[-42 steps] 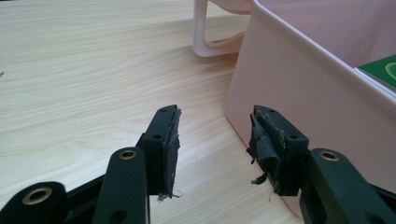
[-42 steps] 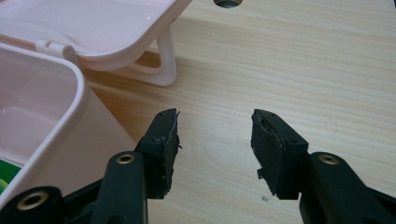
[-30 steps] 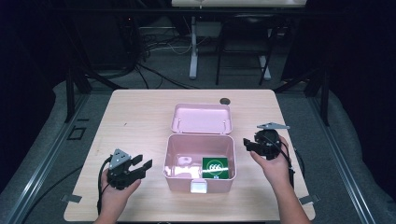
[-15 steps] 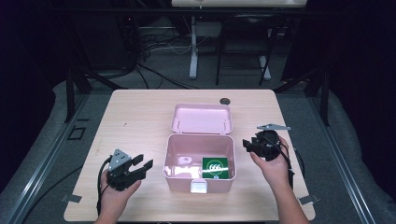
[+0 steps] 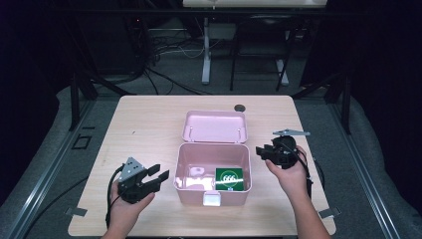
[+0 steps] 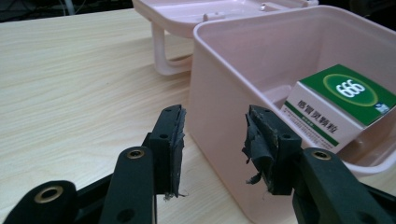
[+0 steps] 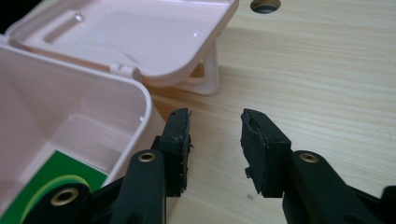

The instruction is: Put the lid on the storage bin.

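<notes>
While both hands flank the open pink box (image 5: 213,191) mid-table | left gripper (image 5: 155,178) just left of it, jaws spread, just been closing, nothing between | right gripper (image 5: 263,151) at its right rim, same | green-white carton (image 5: 229,179) inside, right half | lid (image 5: 215,126) flipped back.

The left gripper (image 6: 212,149) is seen with its jaws parted after a slight closing, nothing held between them. The near corner of the open pink box (image 6: 224,98) lies at twelve o'clock just beyond them. A green-and-white carton (image 6: 336,105) is seen inside at two o'clock.
</notes>
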Action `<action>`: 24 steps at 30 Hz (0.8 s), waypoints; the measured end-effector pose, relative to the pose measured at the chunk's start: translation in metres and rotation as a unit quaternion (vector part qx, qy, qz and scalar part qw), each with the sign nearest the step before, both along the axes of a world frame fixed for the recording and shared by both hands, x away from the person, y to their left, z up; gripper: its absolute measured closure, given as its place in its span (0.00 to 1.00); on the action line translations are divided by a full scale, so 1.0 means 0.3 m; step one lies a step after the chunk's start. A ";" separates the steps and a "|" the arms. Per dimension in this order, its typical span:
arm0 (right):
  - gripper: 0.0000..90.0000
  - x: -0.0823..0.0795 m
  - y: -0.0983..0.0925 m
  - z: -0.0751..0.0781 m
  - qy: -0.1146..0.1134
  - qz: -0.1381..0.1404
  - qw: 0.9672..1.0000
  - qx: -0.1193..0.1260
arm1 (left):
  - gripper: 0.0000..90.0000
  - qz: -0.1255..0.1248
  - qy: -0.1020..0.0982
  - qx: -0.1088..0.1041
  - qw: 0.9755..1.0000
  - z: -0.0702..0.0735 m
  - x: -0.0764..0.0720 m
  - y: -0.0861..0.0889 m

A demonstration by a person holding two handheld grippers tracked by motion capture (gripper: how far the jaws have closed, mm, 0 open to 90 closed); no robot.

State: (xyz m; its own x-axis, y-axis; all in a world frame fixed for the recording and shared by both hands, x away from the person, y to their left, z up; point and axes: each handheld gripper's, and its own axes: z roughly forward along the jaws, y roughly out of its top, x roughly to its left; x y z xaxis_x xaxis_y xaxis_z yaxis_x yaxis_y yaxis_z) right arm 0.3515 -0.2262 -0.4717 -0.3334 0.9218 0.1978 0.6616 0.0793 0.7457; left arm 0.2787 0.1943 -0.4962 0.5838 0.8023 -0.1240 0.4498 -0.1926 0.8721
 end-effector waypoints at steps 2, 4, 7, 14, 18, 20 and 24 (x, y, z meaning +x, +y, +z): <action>0.68 0.004 0.000 0.010 0.009 0.003 1.000 0.003 | 0.63 -0.005 -0.002 -0.004 1.000 0.011 0.001 -0.004; 0.68 0.009 0.006 0.014 0.000 0.002 1.000 -0.001 | 0.65 -0.008 -0.003 -0.005 1.000 0.025 0.005 -0.008; 0.67 0.016 0.013 0.030 0.002 0.007 1.000 0.008 | 0.67 -0.011 -0.004 -0.003 1.000 0.049 0.015 -0.017; 0.66 0.059 0.034 0.052 0.020 0.019 0.999 0.018 | 0.70 -0.023 -0.001 0.003 1.000 0.080 0.051 -0.049; 0.65 0.085 0.048 0.056 0.023 0.018 0.999 0.016 | 0.69 -0.029 0.014 0.012 0.999 0.076 0.074 -0.079; 0.65 0.098 0.053 0.056 0.028 0.018 0.999 0.013 | 0.70 -0.031 0.012 0.013 0.999 0.074 0.084 -0.093; 0.65 0.126 0.064 0.051 0.032 0.015 0.999 0.009 | 0.71 -0.028 0.014 0.018 0.999 0.069 0.102 -0.111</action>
State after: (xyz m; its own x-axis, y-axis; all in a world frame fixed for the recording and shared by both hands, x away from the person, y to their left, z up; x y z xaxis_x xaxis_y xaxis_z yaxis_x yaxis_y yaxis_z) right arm 0.3894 -0.2071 -0.4565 -0.3473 0.9076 0.2358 0.7056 0.0873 0.7032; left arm 0.3094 0.1611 -0.4756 0.6251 0.7725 -0.1119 0.4607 -0.2494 0.8518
